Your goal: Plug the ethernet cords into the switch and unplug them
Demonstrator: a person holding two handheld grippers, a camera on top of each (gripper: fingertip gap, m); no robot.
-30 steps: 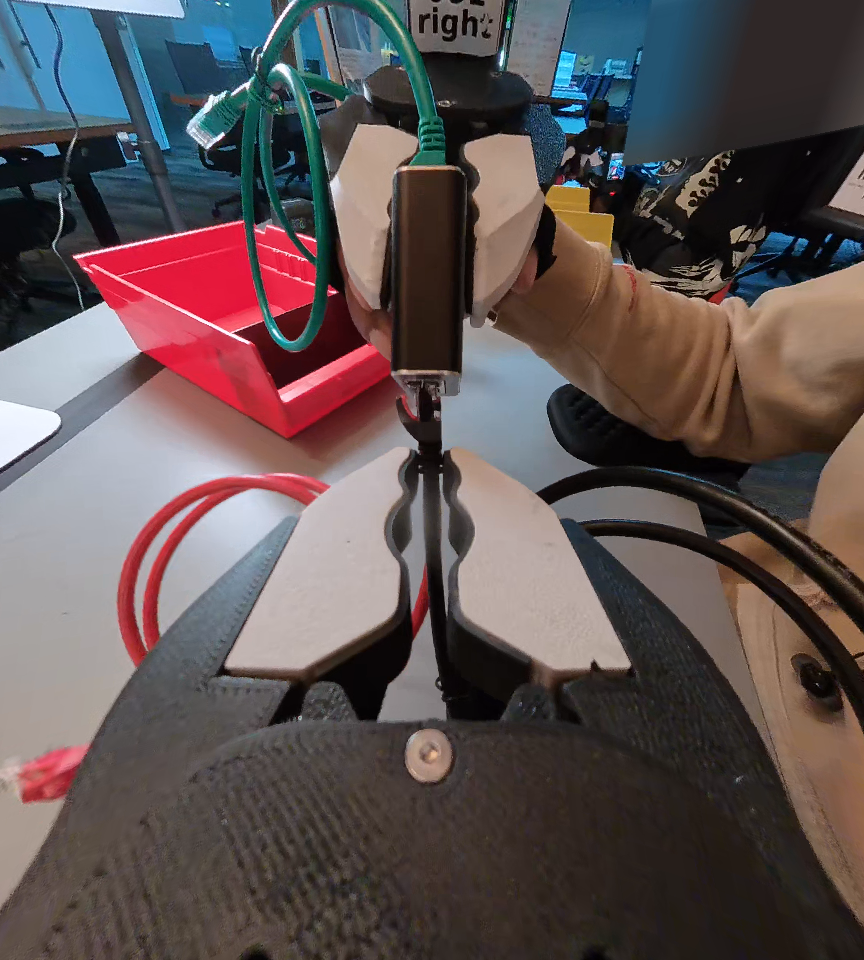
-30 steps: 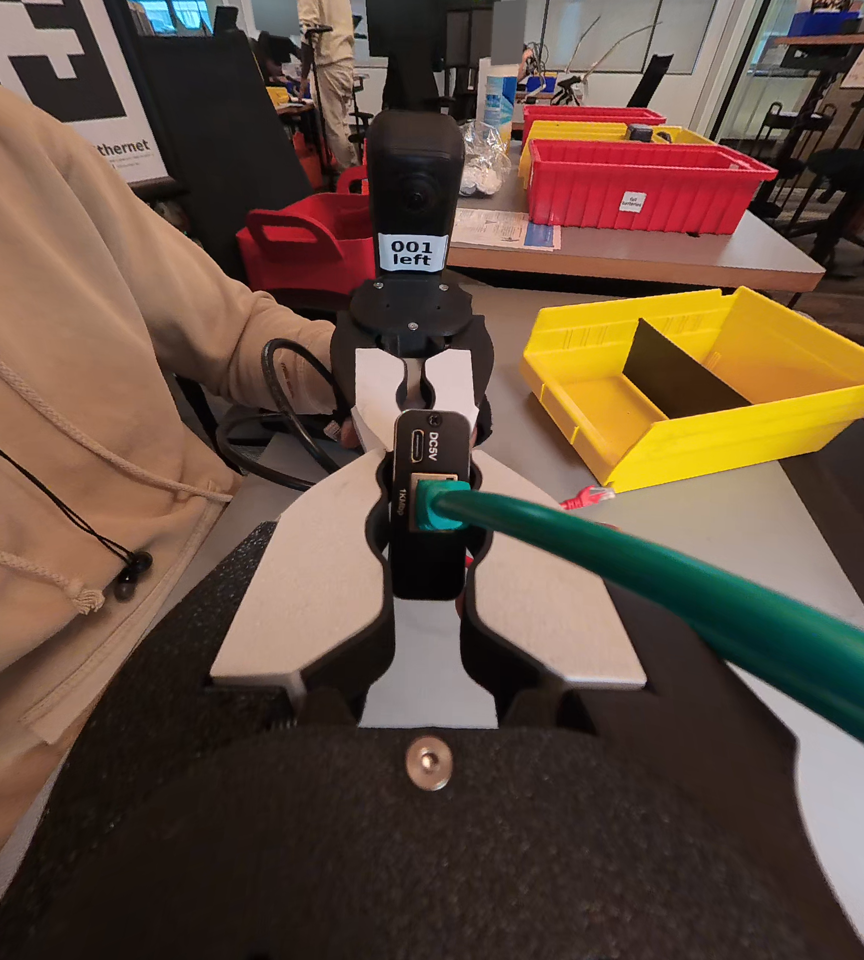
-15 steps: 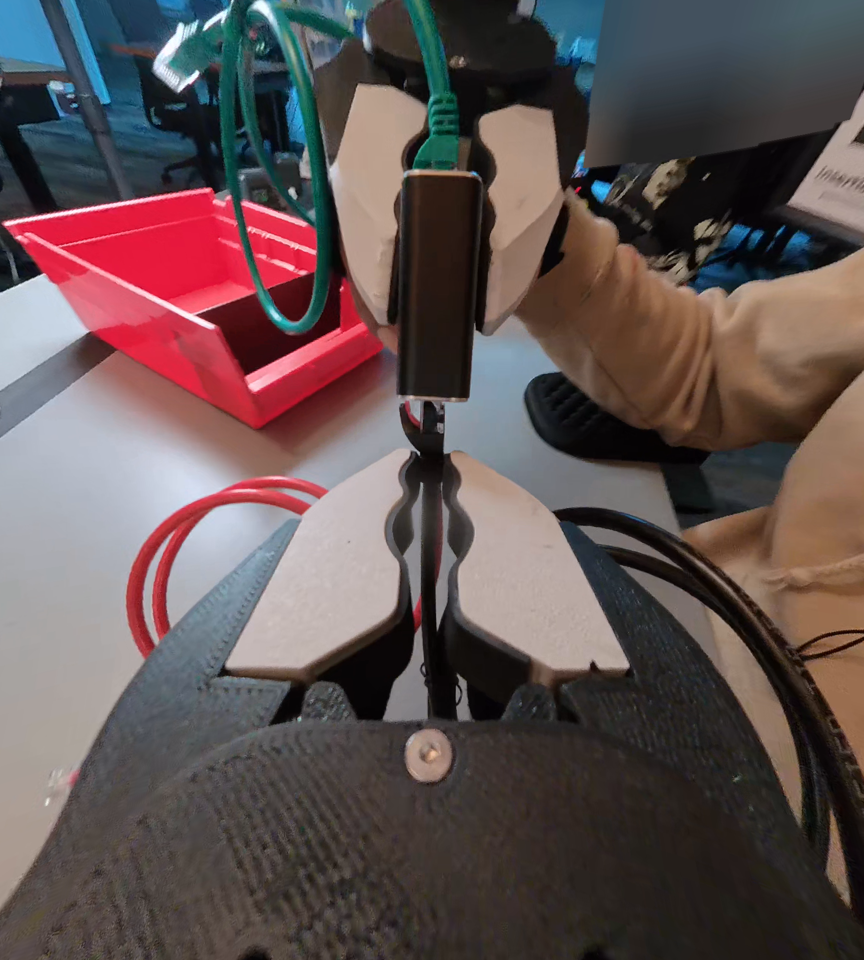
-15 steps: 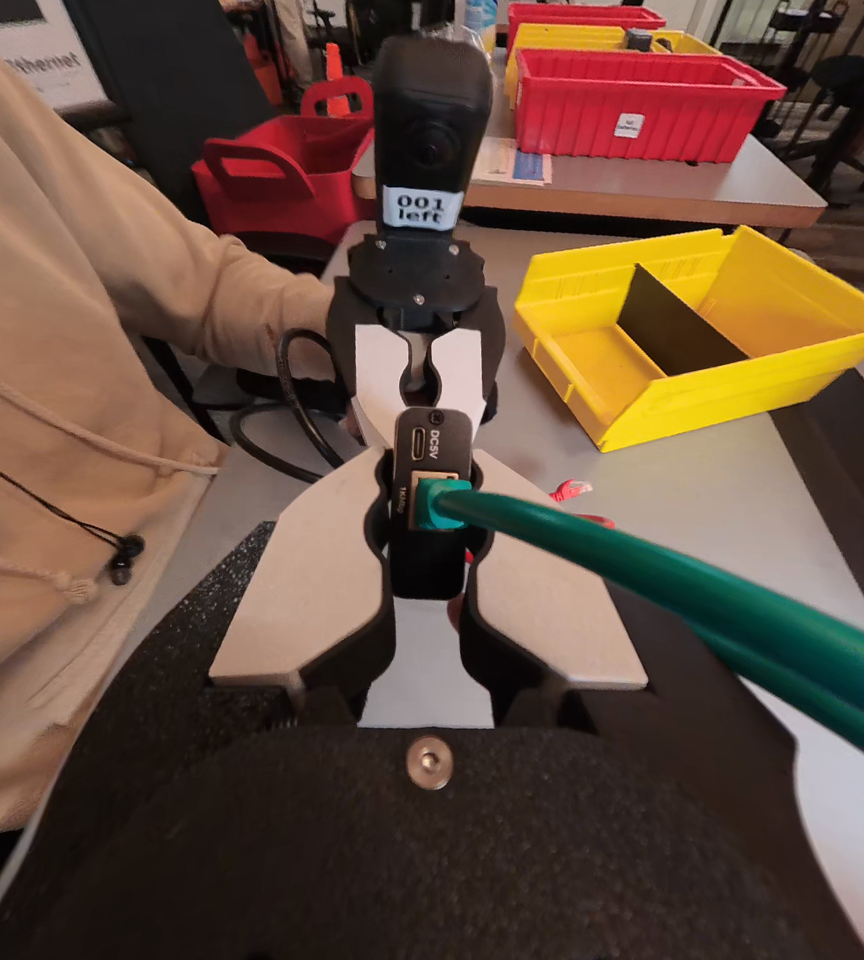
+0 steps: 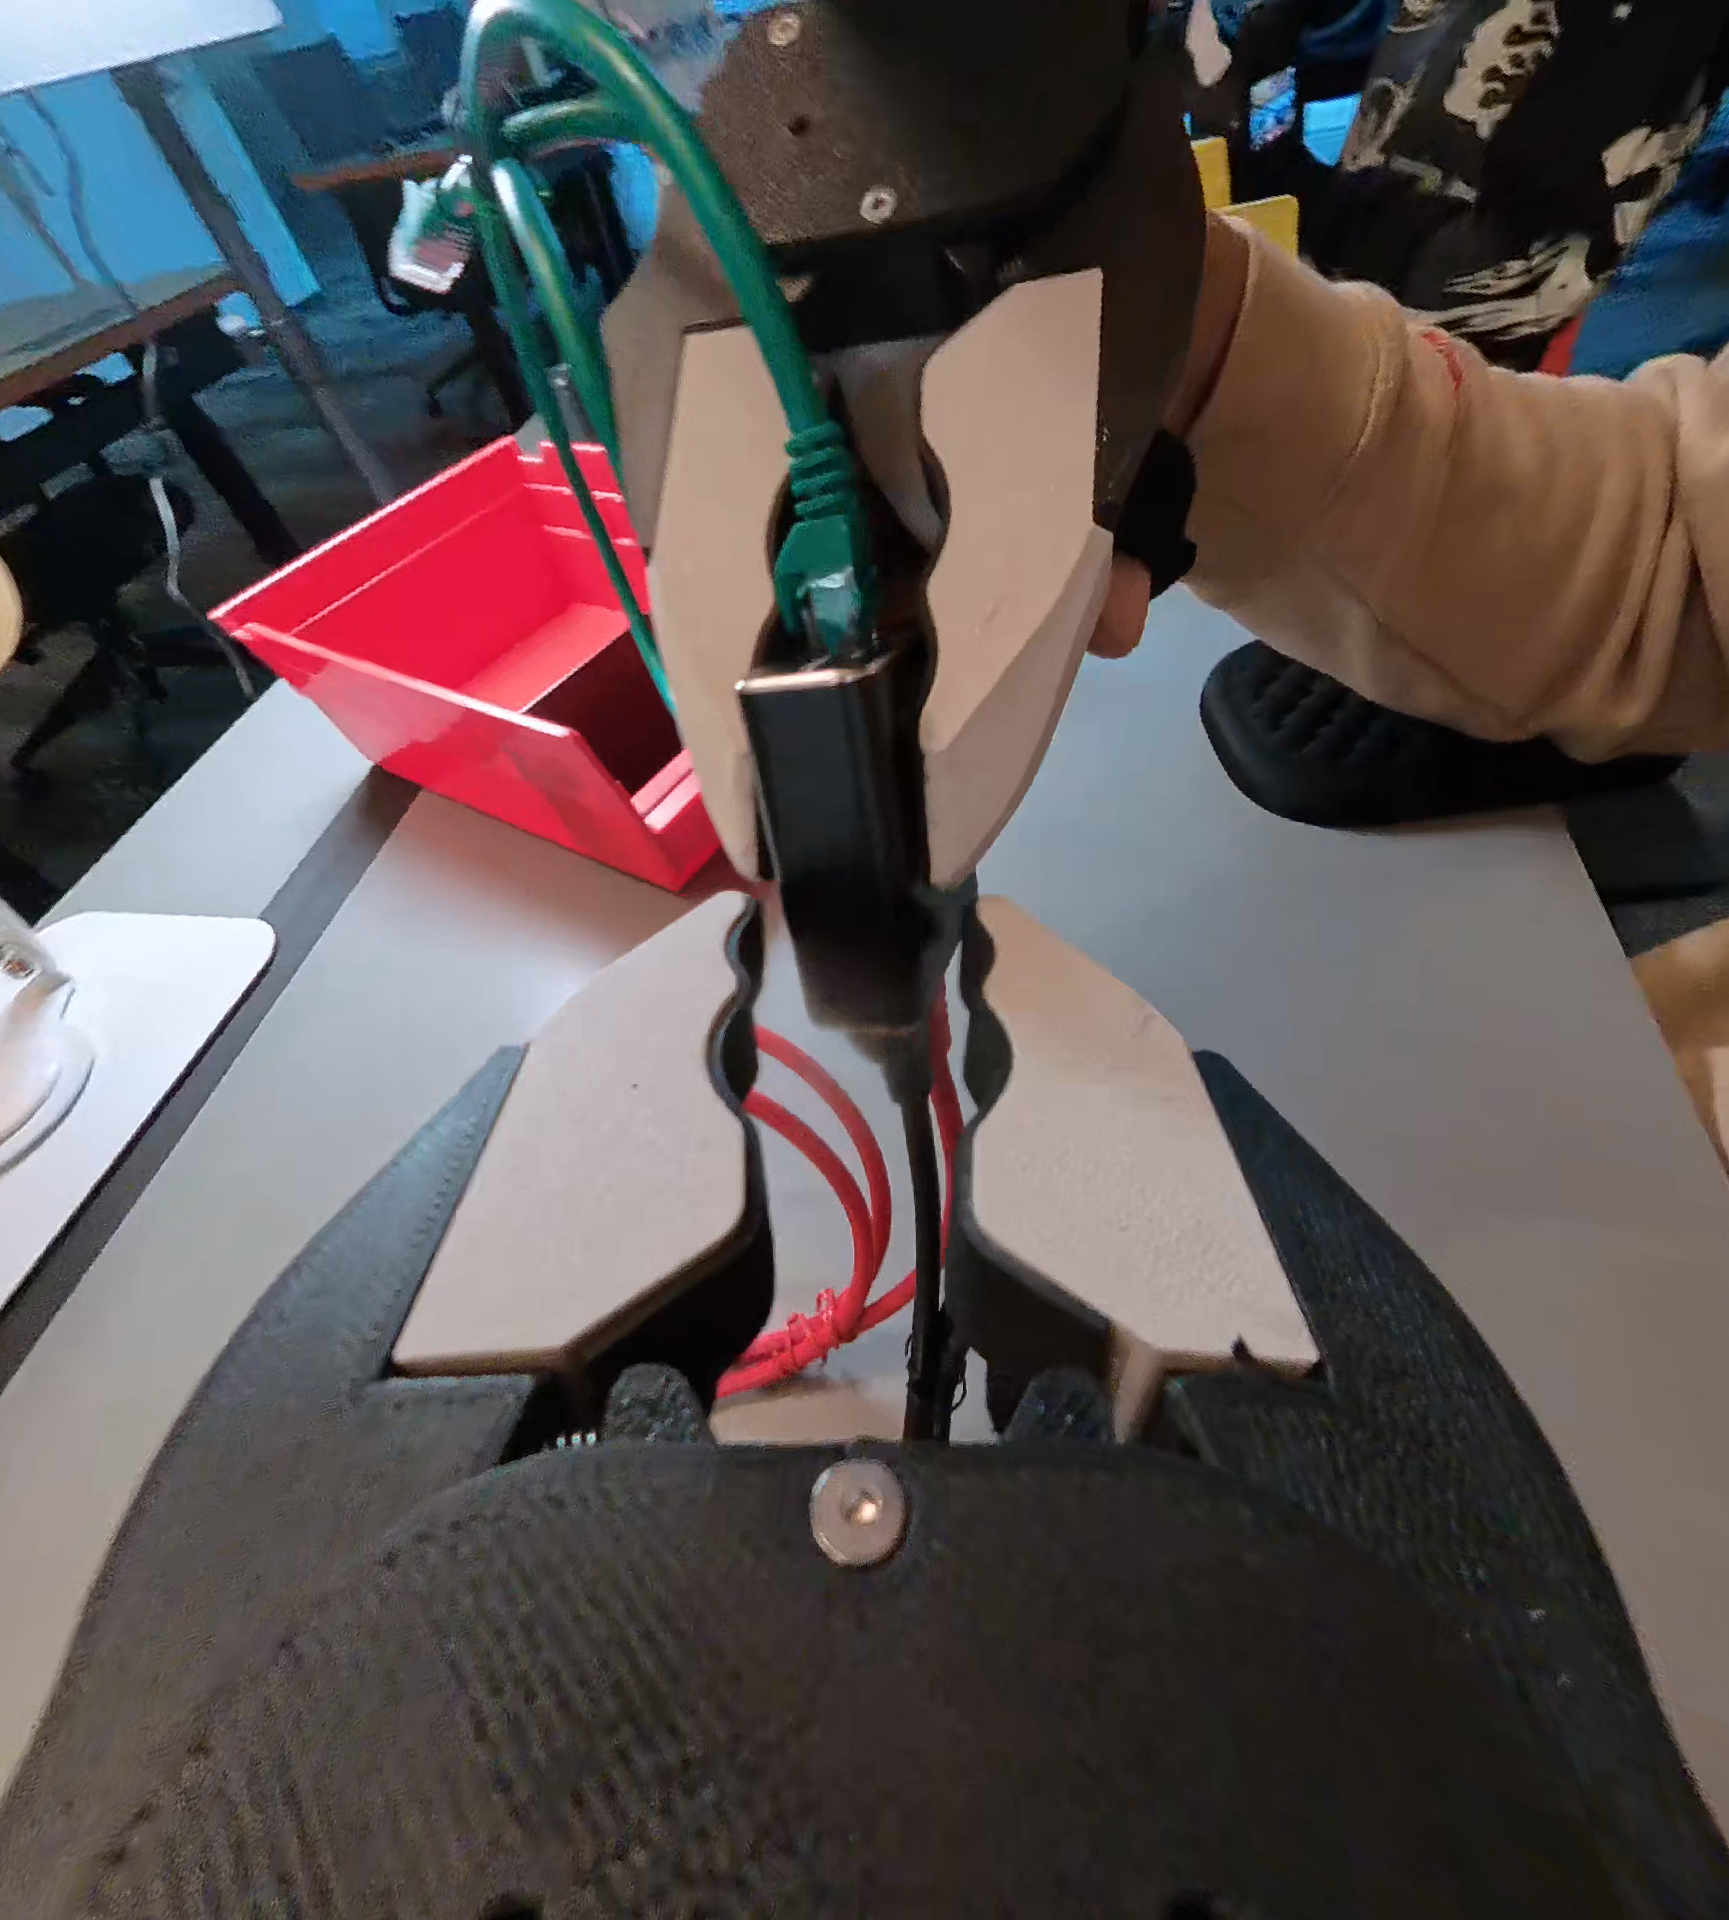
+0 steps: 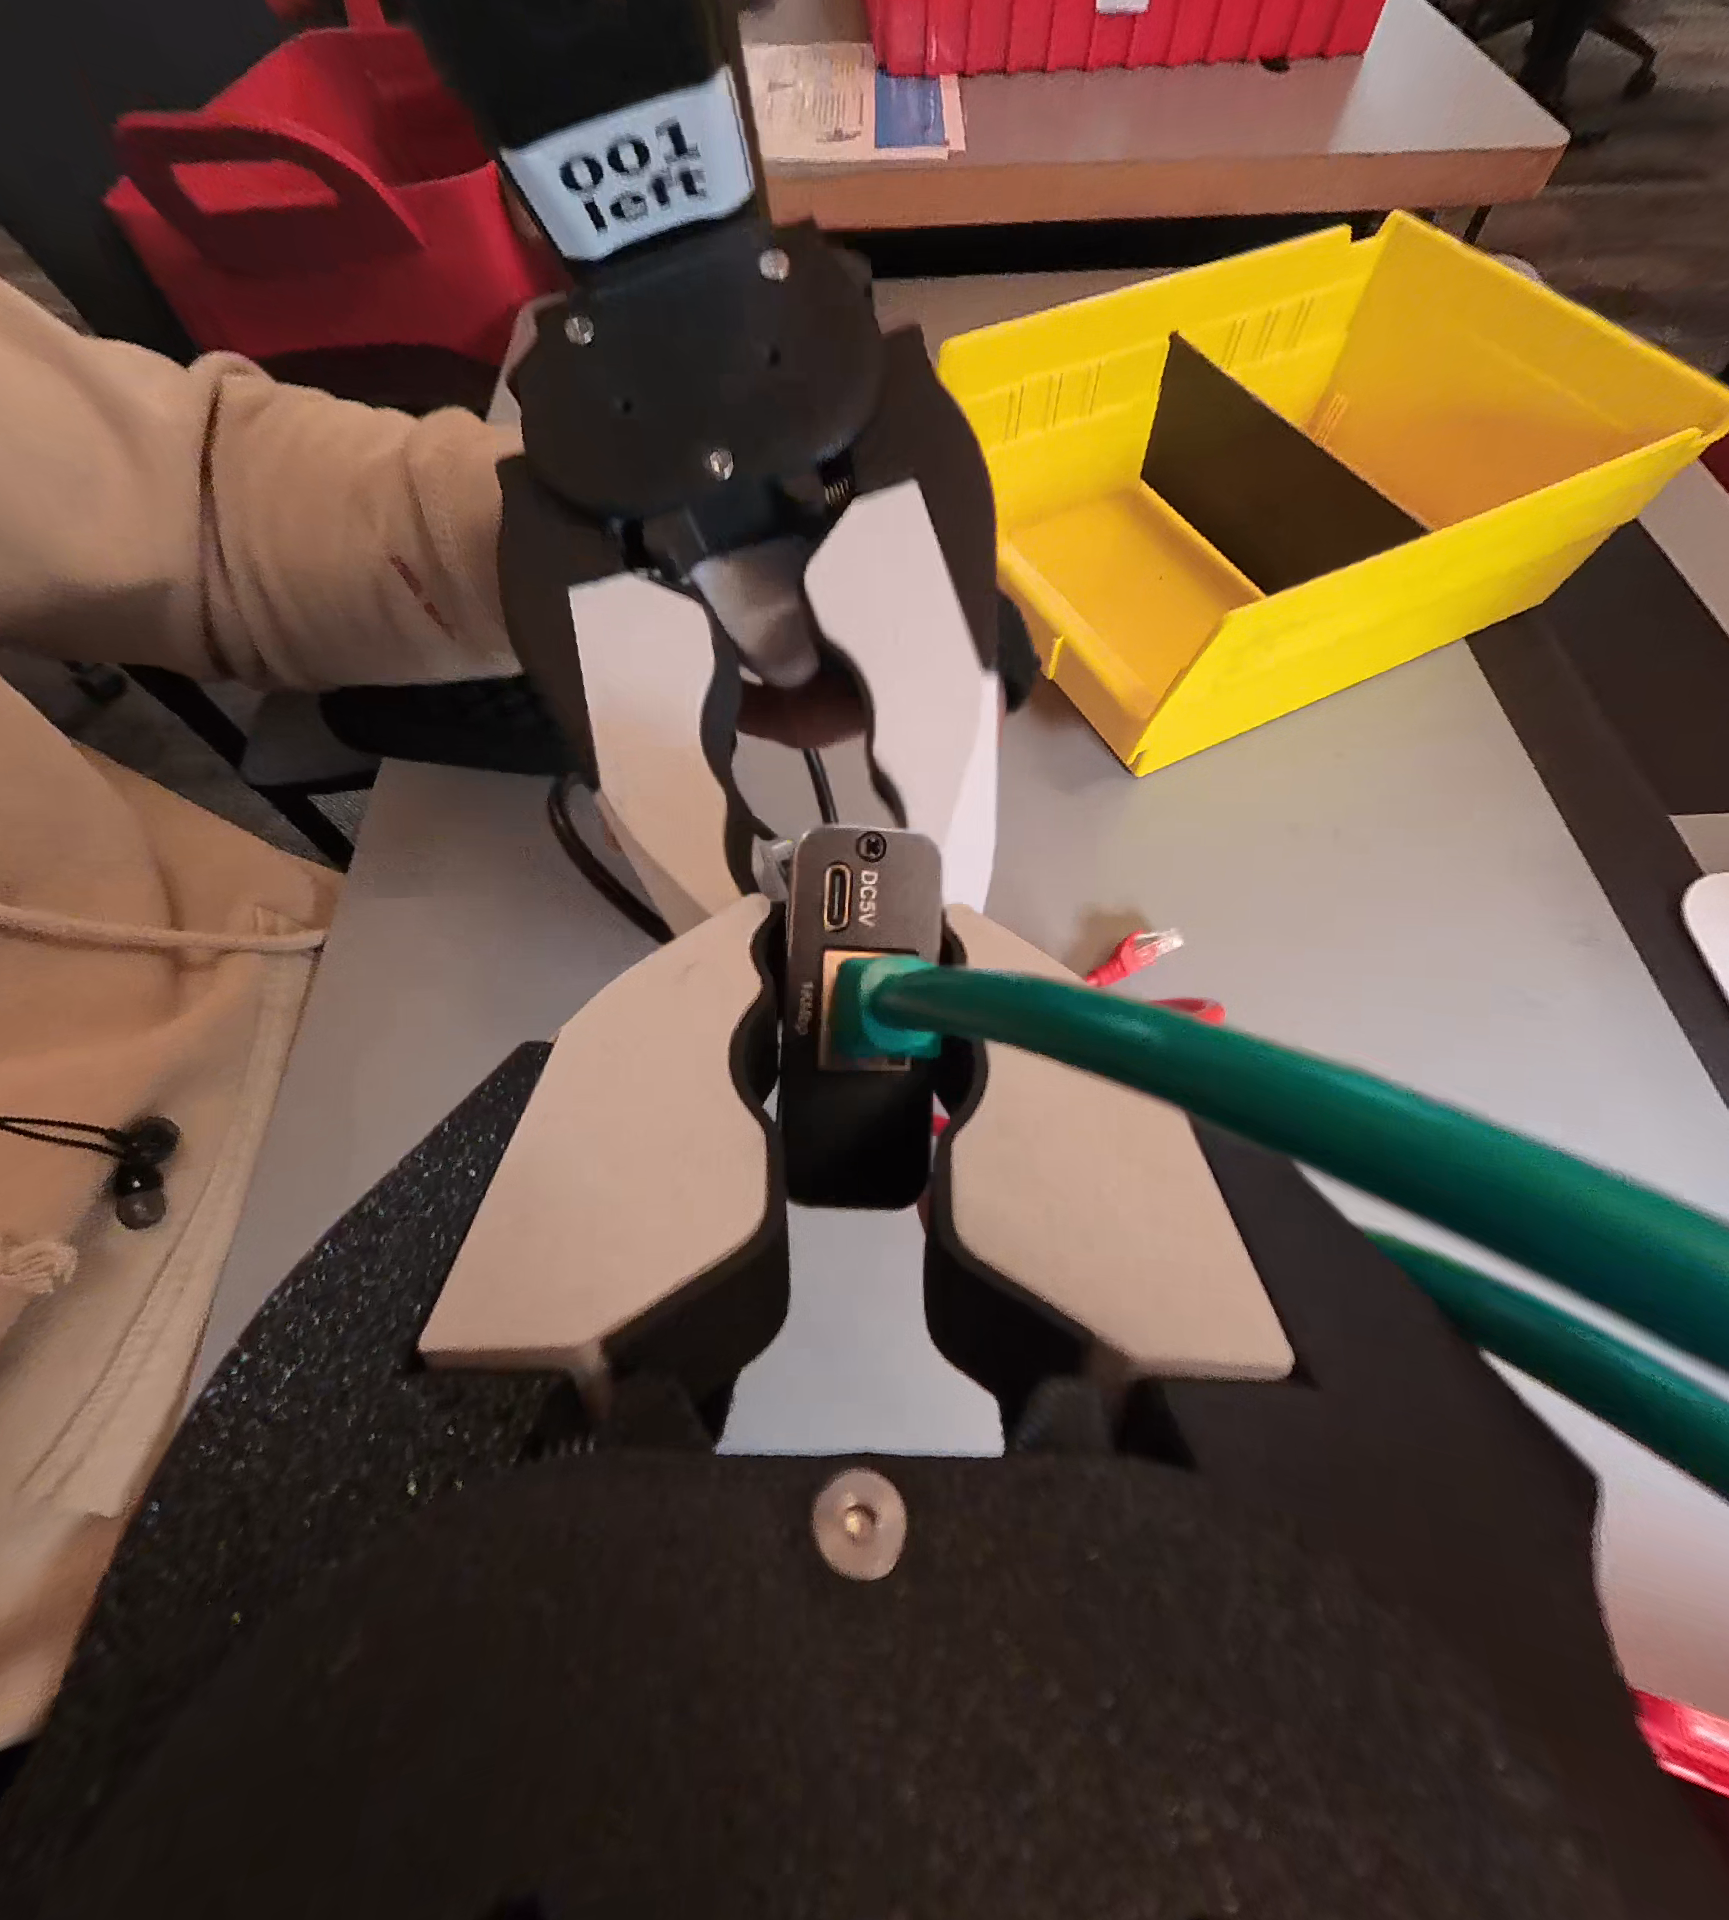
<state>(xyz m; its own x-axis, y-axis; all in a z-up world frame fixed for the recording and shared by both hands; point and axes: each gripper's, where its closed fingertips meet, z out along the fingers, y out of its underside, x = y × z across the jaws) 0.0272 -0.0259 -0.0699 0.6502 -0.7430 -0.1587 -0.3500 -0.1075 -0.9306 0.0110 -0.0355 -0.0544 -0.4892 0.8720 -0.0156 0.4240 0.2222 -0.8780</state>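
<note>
Centrally in the left wrist view, the switch (image 5: pixel 839 831), a slim dark metal box, is held in the air above the grey worktop (image 5: pixel 1307 1039), its long axis running from the lower middle of the frame up toward the top, one end facing each camera. The right gripper (image 5: pixel 839 883) is clamped on its two long sides, pale fingers (image 5: pixel 704 582) pointing down the frame. A green ethernet cord (image 5: pixel 818 488) is plugged into the far end and loops away to the upper left. A black cord (image 5: pixel 927 1195) runs from the near end of the switch down the frame between the fingers of the left gripper (image 5: pixel 865 956), whose jaws stand apart on either side of that end without pinching it. A red cord (image 5: pixel 839 1164) lies coiled on the worktop beneath, and a red bin (image 5: pixel 486 665) sits at left.

From the right wrist view, the switch (image 6: pixel 865 997) shows its end face with a small oval port above the socket that holds the green ethernet cord (image 6: pixel 1255 1091); that face carries small printed lettering. The left gripper (image 6: pixel 787 821) faces it from above, fingers spread, gripped by a hand in a beige sleeve (image 6: pixel 216 520) reaching in from the left. A white printed label is fixed on the black camera housing above that gripper. A yellow bin (image 6: pixel 1359 644) with a black divider sits at upper right.
</note>
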